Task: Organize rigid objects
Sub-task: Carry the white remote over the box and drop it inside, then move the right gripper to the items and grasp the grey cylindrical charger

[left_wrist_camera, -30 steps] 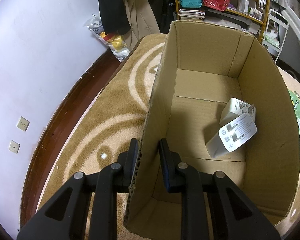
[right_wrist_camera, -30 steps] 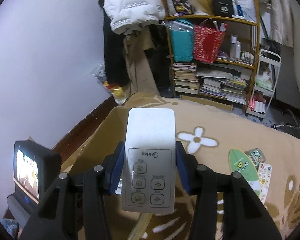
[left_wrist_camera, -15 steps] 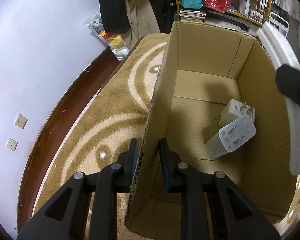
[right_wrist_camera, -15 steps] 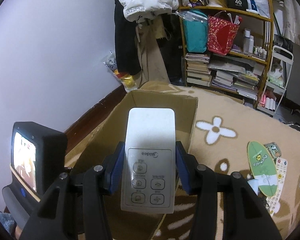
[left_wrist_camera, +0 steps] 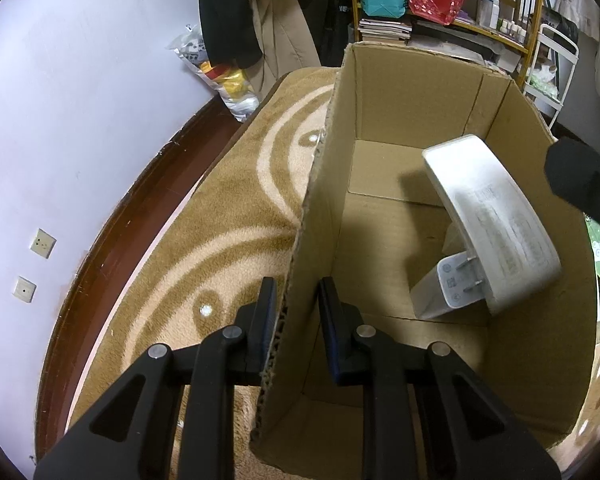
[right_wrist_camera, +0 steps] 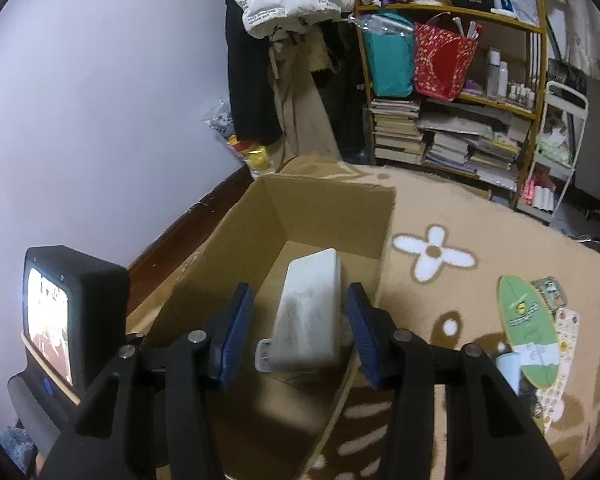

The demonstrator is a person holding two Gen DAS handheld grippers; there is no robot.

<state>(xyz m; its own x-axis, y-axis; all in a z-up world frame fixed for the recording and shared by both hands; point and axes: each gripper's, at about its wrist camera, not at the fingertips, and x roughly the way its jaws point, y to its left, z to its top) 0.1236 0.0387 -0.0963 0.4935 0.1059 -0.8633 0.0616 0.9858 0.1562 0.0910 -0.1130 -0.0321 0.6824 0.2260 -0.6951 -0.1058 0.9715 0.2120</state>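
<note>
Carpeted floor, one cardboard box [left_wrist_camera: 420,92] pinched by left gripper [left_wrist_camera: 296,304], right gripper [right_wrist_camera: 300,320] released above one remote [right_wrist_camera: 310,312], one visible charger [left_wrist_camera: 444,292]

Matt corrugated cardboard box [left_wrist_camera: 412,92], plush carpet [left_wrist_camera: 220,240]

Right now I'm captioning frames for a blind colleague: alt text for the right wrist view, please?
The open right gripper hangs above a cardboard box with a white remote inside, resting on white chargers.
</note>
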